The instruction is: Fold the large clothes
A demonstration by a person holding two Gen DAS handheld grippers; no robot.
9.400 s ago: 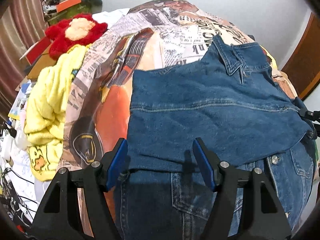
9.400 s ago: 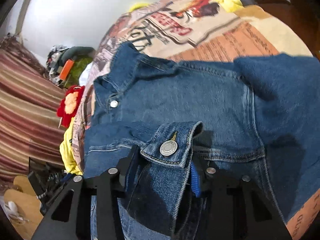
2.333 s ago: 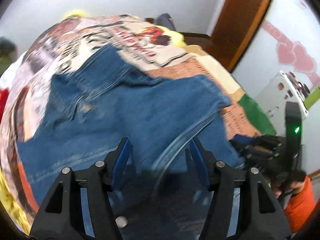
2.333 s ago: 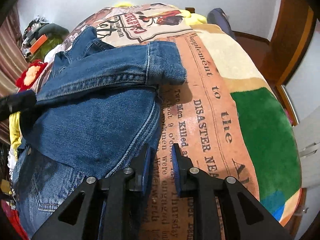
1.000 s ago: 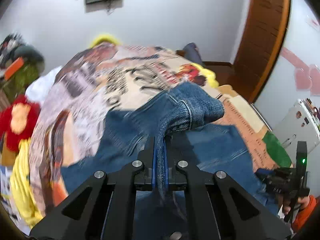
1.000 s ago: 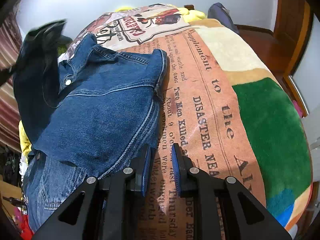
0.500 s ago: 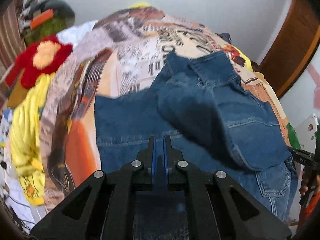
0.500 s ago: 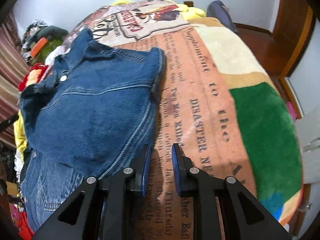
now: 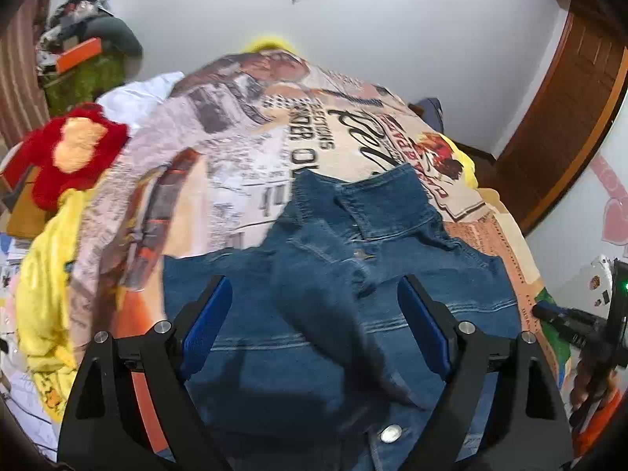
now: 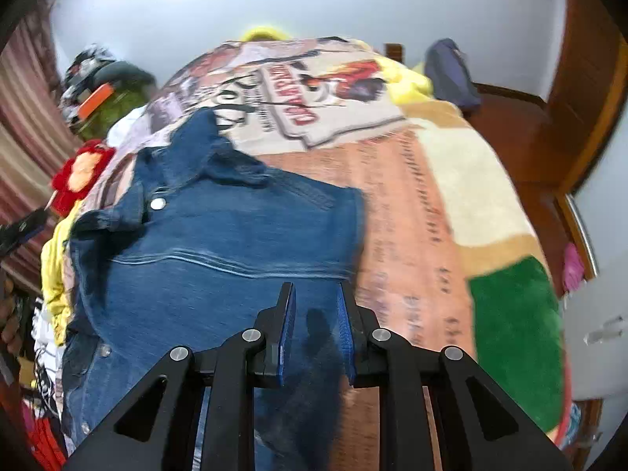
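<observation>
The denim jacket (image 9: 392, 282) lies on the bed, on the printed blanket (image 9: 243, 149), with its collar toward the far wall. One sleeve (image 9: 325, 306) is now laid across the body of the jacket; one second ago this sleeve was lifted and pinched in the left hand-held gripper (image 9: 314, 322). The jaws of this gripper have just been opening, and they now stand wide apart. The sleeve lies below and between them, but the blue pads (image 9: 204, 322) do not press on it.

In the right wrist view, the right hand-held gripper (image 10: 316, 325) is above the near right edge of the jacket. Its jaws are nearly closed, with only a narrow gap, and no cloth is between them, the same as a second ago. The view from this gripper now shows more of the jacket and the far wall than before.

At the left side of the bed lie a yellow cloth (image 9: 43, 274) and a red plush toy (image 9: 70, 153).
</observation>
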